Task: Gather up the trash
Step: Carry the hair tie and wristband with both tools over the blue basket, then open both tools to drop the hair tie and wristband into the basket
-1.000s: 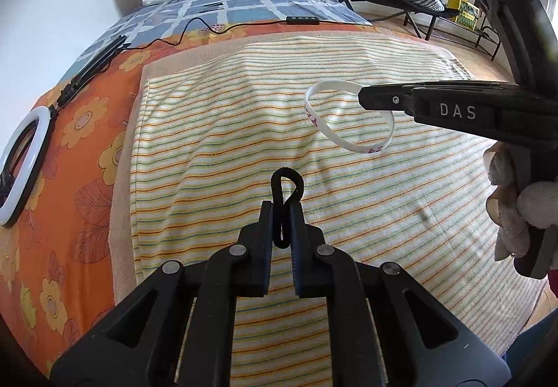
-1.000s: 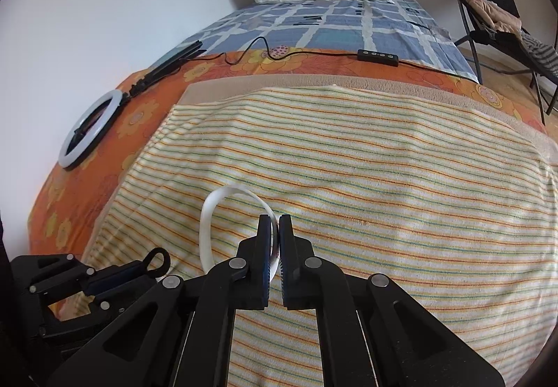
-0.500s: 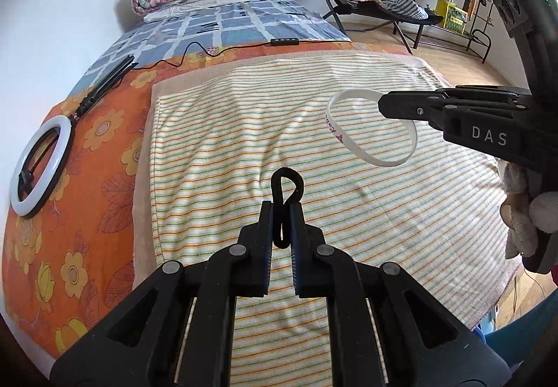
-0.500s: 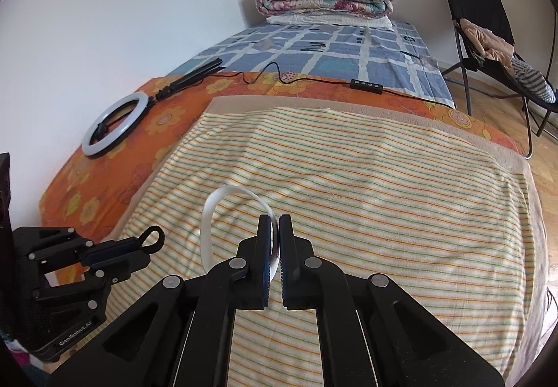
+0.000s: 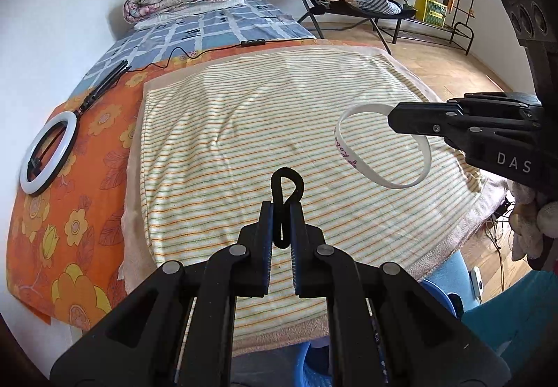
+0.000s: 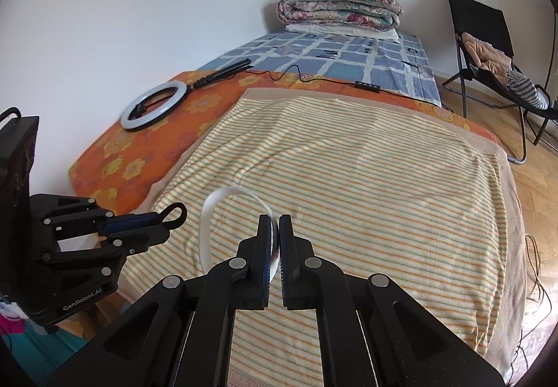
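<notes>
Black hair tie sits pinched between the closed fingers of the left claw, its loop sticking up above the striped towel on the bed. The right claw is clamped on a white wristband with purple lettering, held in the air over the towel's right part. A ring light lies on the orange floral sheet.

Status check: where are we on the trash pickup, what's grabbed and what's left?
Done: both pieces are off the striped blanket. In hand: the left gripper is shut on a black loop; the right gripper is shut on a white wristband, both held above the bed. Left: dropping them off; no bin is clearly visible. The ring light lies untouched on the orange sheet.
</notes>
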Available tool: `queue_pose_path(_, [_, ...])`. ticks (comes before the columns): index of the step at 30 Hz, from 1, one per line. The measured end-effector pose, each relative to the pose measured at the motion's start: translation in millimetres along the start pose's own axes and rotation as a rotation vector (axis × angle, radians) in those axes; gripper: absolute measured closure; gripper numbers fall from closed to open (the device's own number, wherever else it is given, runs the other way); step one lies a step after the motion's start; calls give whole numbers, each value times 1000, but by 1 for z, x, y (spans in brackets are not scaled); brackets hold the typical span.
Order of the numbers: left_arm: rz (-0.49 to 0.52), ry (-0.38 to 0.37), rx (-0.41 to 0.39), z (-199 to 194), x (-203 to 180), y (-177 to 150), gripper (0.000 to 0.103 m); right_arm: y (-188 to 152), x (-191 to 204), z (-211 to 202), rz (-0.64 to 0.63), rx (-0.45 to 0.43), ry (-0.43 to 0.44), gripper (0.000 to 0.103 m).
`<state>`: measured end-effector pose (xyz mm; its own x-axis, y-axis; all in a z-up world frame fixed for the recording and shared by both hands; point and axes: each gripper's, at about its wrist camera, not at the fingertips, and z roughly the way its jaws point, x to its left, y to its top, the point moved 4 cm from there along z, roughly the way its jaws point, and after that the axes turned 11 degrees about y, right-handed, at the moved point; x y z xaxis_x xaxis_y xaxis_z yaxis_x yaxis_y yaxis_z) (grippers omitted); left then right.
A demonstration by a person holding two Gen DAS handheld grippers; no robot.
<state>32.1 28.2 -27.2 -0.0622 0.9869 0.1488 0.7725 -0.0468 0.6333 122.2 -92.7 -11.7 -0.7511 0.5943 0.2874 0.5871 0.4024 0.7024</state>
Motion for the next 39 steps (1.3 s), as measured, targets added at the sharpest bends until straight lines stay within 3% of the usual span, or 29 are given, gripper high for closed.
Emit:
queue_pose_path(17, [40, -64, 33, -48, -57, -84, 96, -108, 18, -63, 43, 57, 23, 100])
queue_pose_path(29, [64, -84, 115, -33, -81, -134, 96, -174, 22, -55, 103, 151, 63, 100])
queue_pose_path(39, [85, -76, 176, -14, -90, -160, 96, -204, 20, -38, 126, 200, 65, 100])
